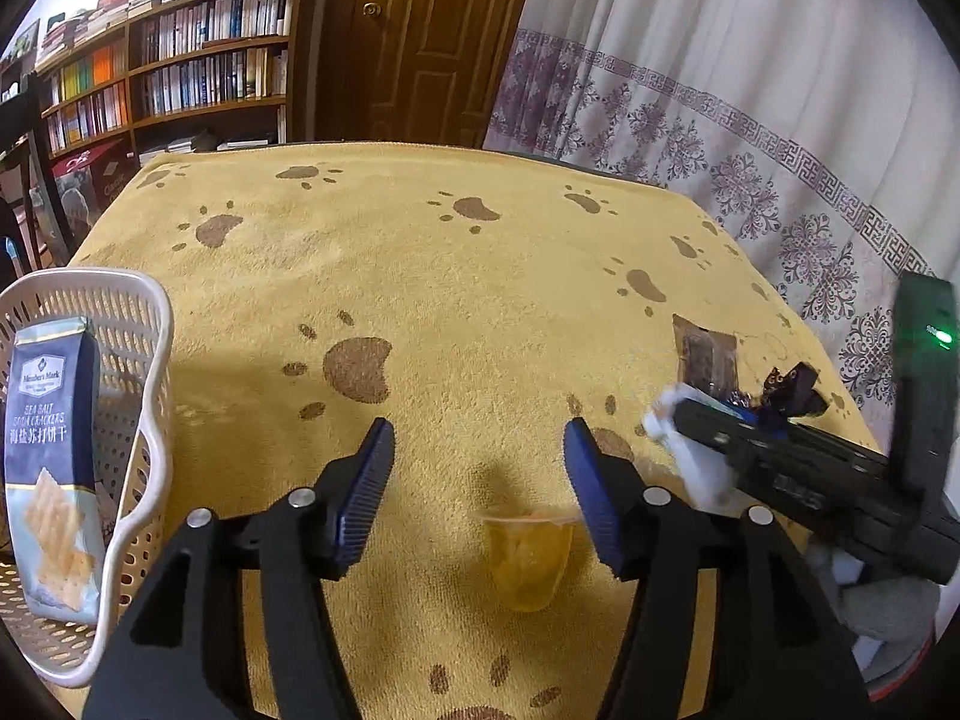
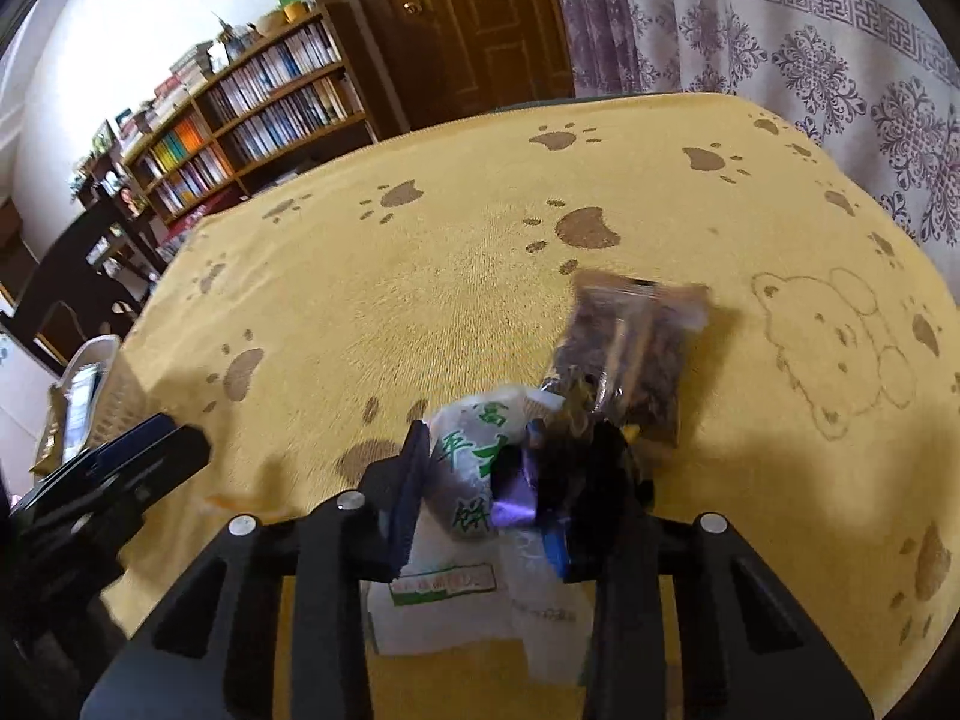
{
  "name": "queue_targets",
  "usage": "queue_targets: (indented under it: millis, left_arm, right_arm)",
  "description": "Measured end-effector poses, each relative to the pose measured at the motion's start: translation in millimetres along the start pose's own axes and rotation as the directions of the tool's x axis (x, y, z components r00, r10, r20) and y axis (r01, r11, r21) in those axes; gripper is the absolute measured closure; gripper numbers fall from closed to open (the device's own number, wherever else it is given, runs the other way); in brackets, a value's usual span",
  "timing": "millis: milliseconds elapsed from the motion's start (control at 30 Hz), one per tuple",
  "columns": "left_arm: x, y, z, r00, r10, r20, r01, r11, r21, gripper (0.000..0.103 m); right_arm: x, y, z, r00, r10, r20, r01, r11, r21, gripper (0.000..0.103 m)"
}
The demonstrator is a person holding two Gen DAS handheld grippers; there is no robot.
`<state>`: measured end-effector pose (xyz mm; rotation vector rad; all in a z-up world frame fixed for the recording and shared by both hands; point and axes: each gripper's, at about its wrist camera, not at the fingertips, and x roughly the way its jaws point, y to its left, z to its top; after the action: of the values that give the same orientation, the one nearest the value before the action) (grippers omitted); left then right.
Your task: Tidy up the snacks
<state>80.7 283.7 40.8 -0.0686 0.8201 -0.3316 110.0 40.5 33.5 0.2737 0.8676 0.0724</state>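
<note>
Hovering my left gripper (image 1: 480,468) jaws wide apart over the jelly cup (image 1: 528,558), its base blurred into the yellow cloth (image 1: 480,276). My right gripper (image 2: 510,480) is clamped on a white pastry packet (image 2: 468,480), its lower edge cut off. Beyond it, a dark snack bag (image 2: 630,348), smeared. Far left, the basket (image 1: 156,360) holds crackers (image 1: 51,450).

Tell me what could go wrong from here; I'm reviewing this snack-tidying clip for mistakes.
1. The right gripper pinches the white packet together with a purple-wrapped candy; the candy could slip out.
2. The open left gripper straddles the jelly cup; closing hard might crush it.
3. The cracker pack leans upright in the basket and may topple when more lands.
</note>
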Motion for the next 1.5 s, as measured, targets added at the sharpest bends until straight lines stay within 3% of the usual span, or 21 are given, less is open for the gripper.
queue_targets:
  millis: [100, 333, 600, 667, 733, 800, 900, 1000, 1067, 1133, 1233, 1500]
  left_arm:
    - [0, -1, -1, 1.0, 0.009, -0.002, -0.009, 1.0, 0.005, 0.042]
    - [-1, -4, -3, 1.0, 0.013, -0.001, -0.013, 1.0, 0.019, 0.042]
    - [-3, -2, -4, 1.0, 0.021, 0.004, -0.021, 1.0, 0.011, 0.042]
    - [-2, 0, -4, 1.0, 0.024, 0.002, -0.024, 1.0, 0.006, 0.042]
    - [-2, 1, -3, 1.0, 0.028, 0.001, -0.028, 1.0, 0.005, 0.042]
    - [-2, 1, -3, 1.0, 0.028, 0.003, -0.028, 1.0, 0.007, 0.042]
    - [-3, 1, -3, 1.0, 0.028, 0.004, -0.028, 1.0, 0.008, 0.042]
    - [-3, 1, -3, 1.0, 0.03, 0.001, -0.03, 1.0, 0.008, 0.042]
    - [-3, 1, -2, 0.999, 0.032, -0.001, -0.032, 0.999, 0.009, 0.042]
    - [-4, 1, -2, 0.999, 0.032, 0.001, -0.032, 0.999, 0.011, 0.042]
    - [-3, 1, -2, 0.999, 0.034, 0.003, -0.034, 0.999, 0.008, 0.042]
    - [-2, 0, -2, 0.999, 0.037, 0.002, -0.037, 0.999, 0.015, 0.042]
  right_arm:
    - [-16, -10, -5, 0.999, 0.043, 0.016, -0.043, 0.999, 0.011, 0.078]
    - [-51, -28, -20, 0.995, 0.091, 0.035, -0.09, 0.995, -0.045, 0.078]
    - [-50, -16, -24, 0.989, 0.143, 0.036, -0.139, 0.986, -0.094, 0.069]
    - [-45, -9, -22, 0.989, 0.144, 0.042, -0.138, 0.983, -0.119, 0.062]
    - [-40, -6, -19, 0.993, 0.097, 0.065, -0.088, 0.987, -0.131, 0.041]
    - [-29, -4, -16, 0.997, 0.029, 0.074, -0.017, 0.988, -0.156, 0.04]
    - [-12, -3, -14, 0.999, 0.001, 0.034, 0.005, 0.984, -0.179, 0.04]
    - [-5, 9, -16, 0.997, -0.057, 0.048, 0.068, 0.965, -0.253, 0.04]
    - [2, 15, -17, 0.997, -0.073, 0.019, 0.075, 0.956, -0.285, 0.043]
    - [3, 17, -20, 0.997, -0.076, 0.008, 0.075, 0.953, -0.294, 0.058]
    - [-1, 14, -24, 0.997, -0.078, 0.004, 0.076, 0.955, -0.288, 0.066]
    - [-43, -7, -31, 0.997, 0.072, 0.032, -0.063, 0.974, -0.218, 0.076]
